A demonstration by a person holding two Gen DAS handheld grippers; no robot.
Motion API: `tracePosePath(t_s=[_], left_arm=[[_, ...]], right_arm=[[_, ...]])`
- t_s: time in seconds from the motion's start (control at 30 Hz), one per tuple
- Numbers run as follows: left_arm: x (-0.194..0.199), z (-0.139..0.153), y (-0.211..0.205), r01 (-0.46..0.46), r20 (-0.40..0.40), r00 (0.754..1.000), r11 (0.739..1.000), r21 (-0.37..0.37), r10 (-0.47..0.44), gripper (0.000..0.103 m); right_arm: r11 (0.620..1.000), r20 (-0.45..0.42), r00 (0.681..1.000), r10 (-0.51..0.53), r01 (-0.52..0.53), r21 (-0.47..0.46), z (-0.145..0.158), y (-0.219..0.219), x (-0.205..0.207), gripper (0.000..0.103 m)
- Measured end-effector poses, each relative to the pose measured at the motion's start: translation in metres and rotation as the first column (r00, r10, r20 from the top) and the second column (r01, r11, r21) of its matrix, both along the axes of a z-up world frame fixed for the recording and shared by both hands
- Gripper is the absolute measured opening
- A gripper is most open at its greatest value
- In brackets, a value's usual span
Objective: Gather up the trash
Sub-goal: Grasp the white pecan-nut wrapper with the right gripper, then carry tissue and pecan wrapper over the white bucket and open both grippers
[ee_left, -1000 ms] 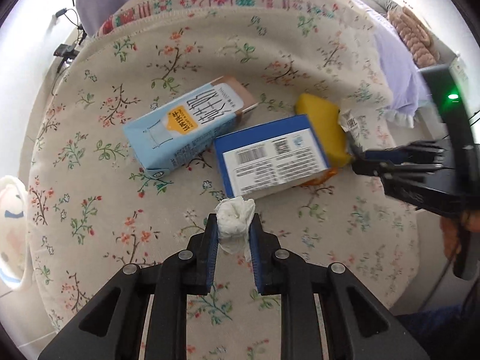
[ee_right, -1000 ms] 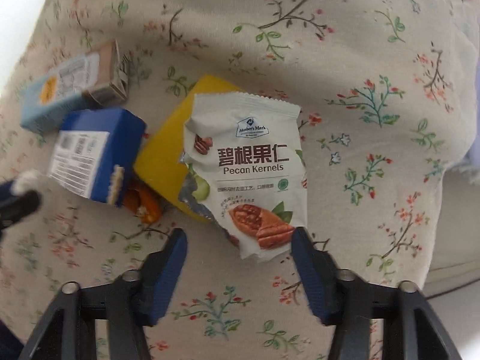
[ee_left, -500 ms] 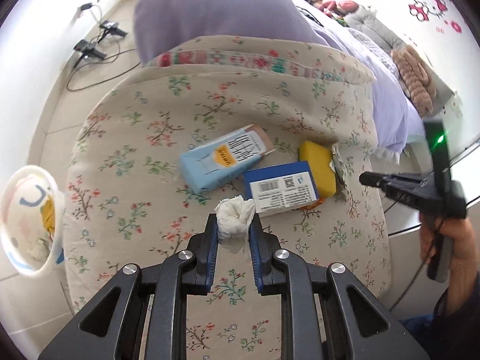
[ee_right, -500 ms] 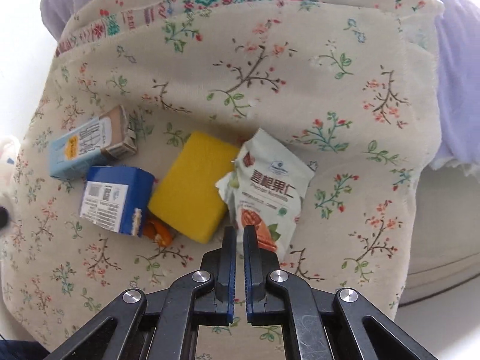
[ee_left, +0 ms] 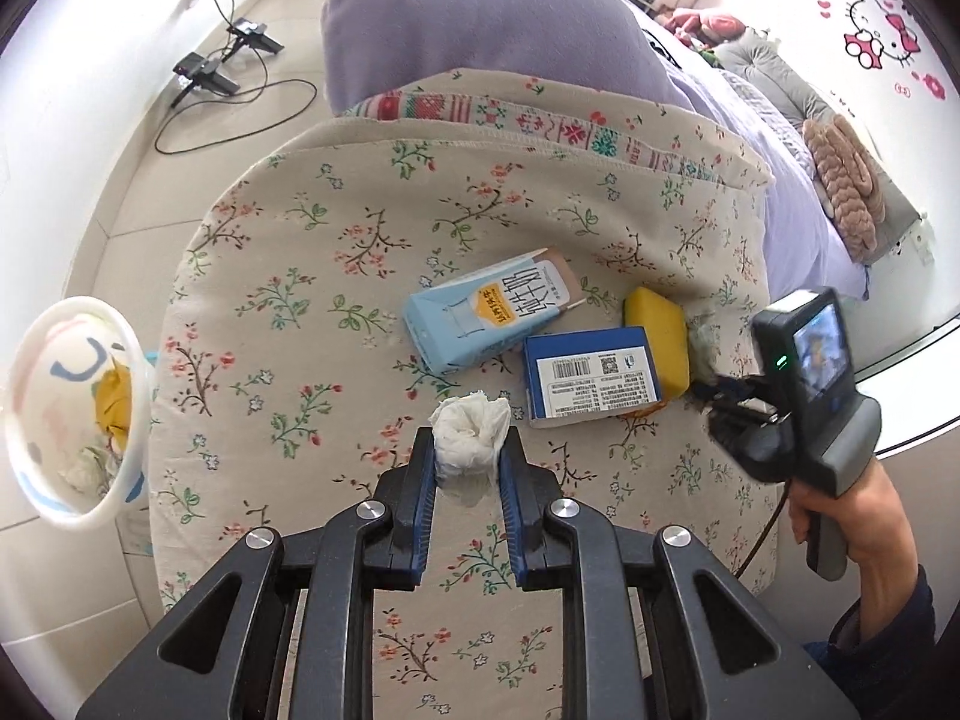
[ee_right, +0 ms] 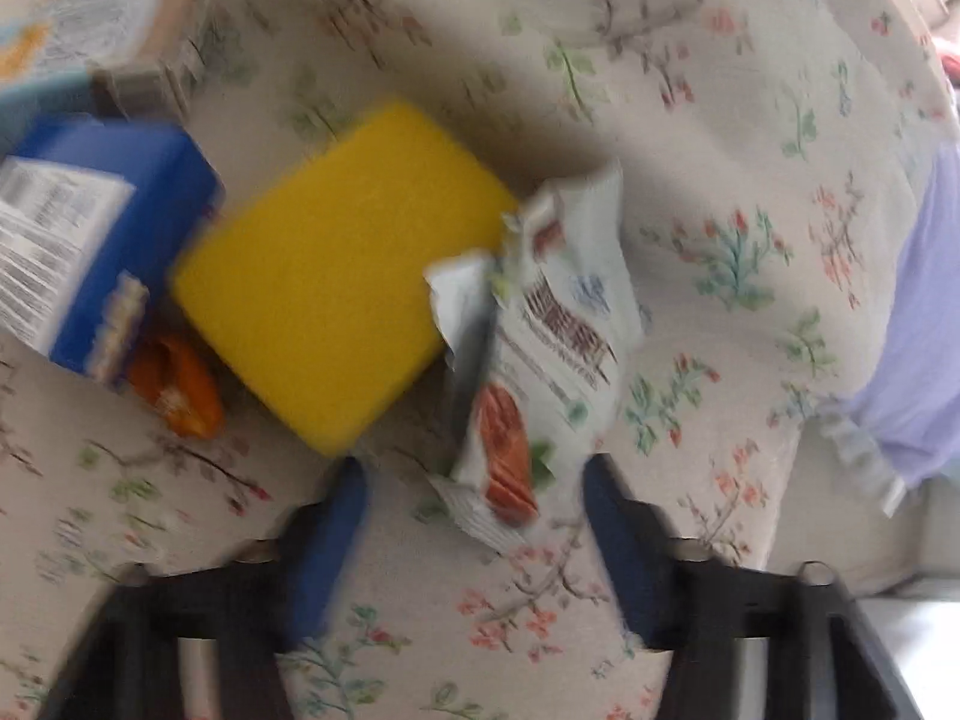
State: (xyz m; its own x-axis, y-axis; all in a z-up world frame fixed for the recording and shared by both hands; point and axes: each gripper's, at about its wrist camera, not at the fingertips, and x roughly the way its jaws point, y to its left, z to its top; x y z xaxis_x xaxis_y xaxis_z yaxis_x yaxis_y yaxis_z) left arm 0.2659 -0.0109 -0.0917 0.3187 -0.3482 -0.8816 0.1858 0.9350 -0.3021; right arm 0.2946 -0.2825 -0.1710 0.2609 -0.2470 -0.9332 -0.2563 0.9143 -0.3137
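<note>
1. Nearest in the left wrist view, the left tongs (ee_left: 468, 468) are clenching a crumpled white tissue (ee_left: 470, 441) between their blue pads, and it is hanging above the floral cloth (ee_left: 288, 276) rather than lying on it. One piece of trash is therefore in hand but, as far as I can judge, not yet binned.

2. Off to the left edge, down beside the cushioned surface, a white cartoon-printed trash bin (ee_left: 72, 414) is standing with yellow and pale scraps already inside, so some collecting looks done.

3. In the blurred right wrist view, the right tongs (ee_right: 474, 540) are spread wide and gripping nothing, with the lower end of a pecan kernels packet (ee_right: 540, 360) sitting between the two fingers. The packet is still loose on the cloth and looks like the next item to go.

4. Just past the packet, a yellow sponge (ee_right: 336, 276) is lying flat against its left edge. Whether it counts as trash I cannot say.

5. A small orange wrapper (ee_right: 177, 390) is peeking out near the sponge's lower left corner, half under a blue box (ee_right: 102, 240) with a barcode label.

6. Farther still, a light blue milk carton (ee_left: 489, 315) is lying on its side just behind the blue box.

7. My estimate is an early-to-middle stage, with the packet, wrapper, box and carton all still waiting on the cloth, well apart from the bin.

8. Farthest off, a lilac bed (ee_left: 480, 30) is filling the background.
</note>
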Motion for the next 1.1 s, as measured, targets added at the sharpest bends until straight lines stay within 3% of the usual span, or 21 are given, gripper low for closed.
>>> tracePosePath(t_s=[0.03, 0.07, 0.33, 0.53, 0.73, 0.9, 1.1], left_arm=[[0.000, 0.001, 0.002, -0.003, 0.000, 1.000, 1.000, -0.004, 0.003, 0.021], [0.001, 0.001, 0.003, -0.006, 0.000, 1.000, 1.000, -0.007, 0.006, 0.021], [0.001, 0.007, 0.015, -0.024, 0.001, 1.000, 0.999, -0.032, 0.024, 0.021], [0.003, 0.019, 0.037, -0.068, 0.009, 0.998, 0.994, -0.087, 0.069, 0.021], [0.009, 0.026, 0.066, -0.142, 0.003, 0.990, 0.981, -0.131, 0.144, 0.021], [0.013, 0.038, 0.108, -0.260, 0.014, 0.964, 0.949, -0.176, 0.267, 0.021], [0.018, 0.033, 0.157, -0.361, -0.016, 0.931, 0.914, -0.184, 0.365, 0.021]], right_arm=[[0.999, -0.015, 0.999, -0.037, 0.037, 0.001, 0.003, -0.002, 0.001, 0.011], [0.997, -0.001, 0.997, -0.073, 0.073, 0.017, 0.010, -0.007, 0.003, 0.008], [0.969, 0.039, 0.985, -0.169, 0.159, 0.191, 0.042, -0.034, 0.011, 0.008], [0.911, 0.082, 0.968, -0.238, 0.193, 0.364, 0.083, -0.046, 0.011, 0.008], [0.842, 0.133, 0.958, -0.254, 0.152, 0.517, 0.115, -0.052, 0.007, 0.008], [0.792, 0.164, 0.970, -0.180, 0.045, 0.608, 0.130, -0.019, 0.006, 0.008], [0.696, 0.190, 0.978, -0.086, -0.078, 0.714, 0.152, 0.036, -0.001, 0.008]])
